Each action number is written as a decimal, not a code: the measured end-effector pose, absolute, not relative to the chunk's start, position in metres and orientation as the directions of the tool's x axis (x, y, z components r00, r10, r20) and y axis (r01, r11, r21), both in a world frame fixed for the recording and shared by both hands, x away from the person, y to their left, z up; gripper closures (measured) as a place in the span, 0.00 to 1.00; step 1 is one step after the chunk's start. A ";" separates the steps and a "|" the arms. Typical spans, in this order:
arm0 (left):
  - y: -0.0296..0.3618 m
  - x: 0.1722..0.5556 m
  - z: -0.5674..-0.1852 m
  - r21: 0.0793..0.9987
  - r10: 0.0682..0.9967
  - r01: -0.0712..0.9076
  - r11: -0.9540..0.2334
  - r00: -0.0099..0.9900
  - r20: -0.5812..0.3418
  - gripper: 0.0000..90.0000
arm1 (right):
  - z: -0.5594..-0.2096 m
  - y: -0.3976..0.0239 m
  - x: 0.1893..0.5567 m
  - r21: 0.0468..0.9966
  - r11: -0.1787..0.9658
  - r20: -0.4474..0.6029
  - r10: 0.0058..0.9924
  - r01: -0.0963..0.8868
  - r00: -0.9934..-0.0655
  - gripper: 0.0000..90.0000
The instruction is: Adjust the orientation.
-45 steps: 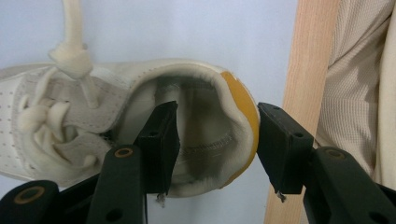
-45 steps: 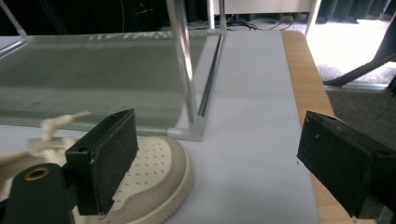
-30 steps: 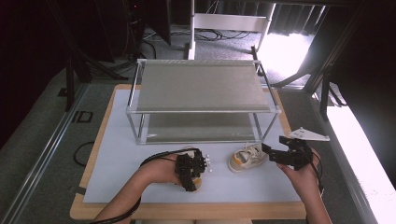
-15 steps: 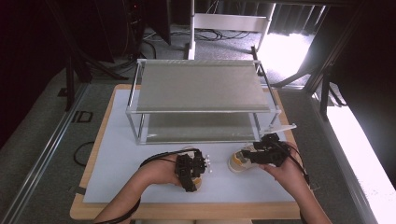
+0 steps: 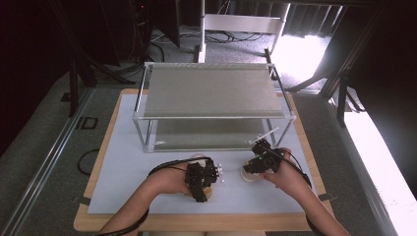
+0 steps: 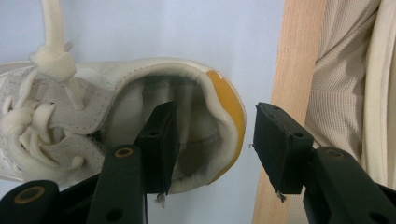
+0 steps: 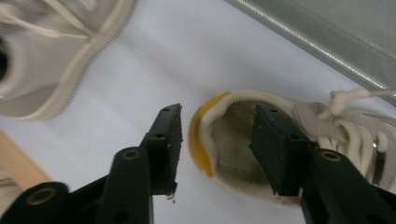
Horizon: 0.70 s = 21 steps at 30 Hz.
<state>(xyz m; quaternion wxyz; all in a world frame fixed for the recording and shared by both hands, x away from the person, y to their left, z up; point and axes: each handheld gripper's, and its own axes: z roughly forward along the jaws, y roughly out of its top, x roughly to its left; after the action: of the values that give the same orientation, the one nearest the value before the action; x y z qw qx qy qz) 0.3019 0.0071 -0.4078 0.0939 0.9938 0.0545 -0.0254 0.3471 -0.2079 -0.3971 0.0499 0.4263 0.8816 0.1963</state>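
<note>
Two cream sneakers with yellow heel tabs lie on the white mat in front of a rack. In the left gripper view, my left gripper (image 6: pixel 217 116) is open and straddles the heel of one sneaker (image 6: pixel 107 93): one jaw inside the opening, the other behind the heel. In the right gripper view, my right gripper (image 7: pixel 217 114) is open around the heel of the other sneaker (image 7: pixel 322 116) in the same way. In the high view, the left gripper (image 5: pixel 202 179) covers the left sneaker (image 5: pixel 198 158), and the right gripper (image 5: pixel 258 163) sits over the right sneaker (image 5: pixel 250 176).
A two-tier metal rack (image 5: pixel 211 91) stands behind the shoes; its lower edge (image 7: pixel 327 42) passes close to the right sneaker. The white mat (image 5: pixel 128 172) lies on a wooden table (image 5: pixel 196 223), whose near edge (image 6: pixel 289 56) and the person's cream sleeve (image 6: pixel 345 70) are just behind the left sneaker.
My right gripper has moved from the table's right side leftward onto the right sneaker's heel. The left gripper has stayed at the left sneaker.
</note>
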 end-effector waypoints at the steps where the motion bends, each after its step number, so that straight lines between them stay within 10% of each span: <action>1: 0.007 0.302 -0.408 0.184 0.105 0.114 -0.976 0.993 -0.061 0.55 | -0.399 -0.206 0.350 0.372 0.568 0.078 0.769 0.735 -0.634 0.63; 21: 0.010 0.302 -0.408 0.183 0.113 0.122 -0.976 0.992 -0.060 0.55 | -0.396 -0.188 0.363 0.160 0.653 0.134 0.729 0.741 -0.671 0.84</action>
<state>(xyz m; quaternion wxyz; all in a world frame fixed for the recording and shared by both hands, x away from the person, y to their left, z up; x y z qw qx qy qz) 0.3024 0.0096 -0.4079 0.0934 0.9936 0.0590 -0.0248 0.3629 -0.1875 -0.3964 -0.0290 0.4043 0.9086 0.1010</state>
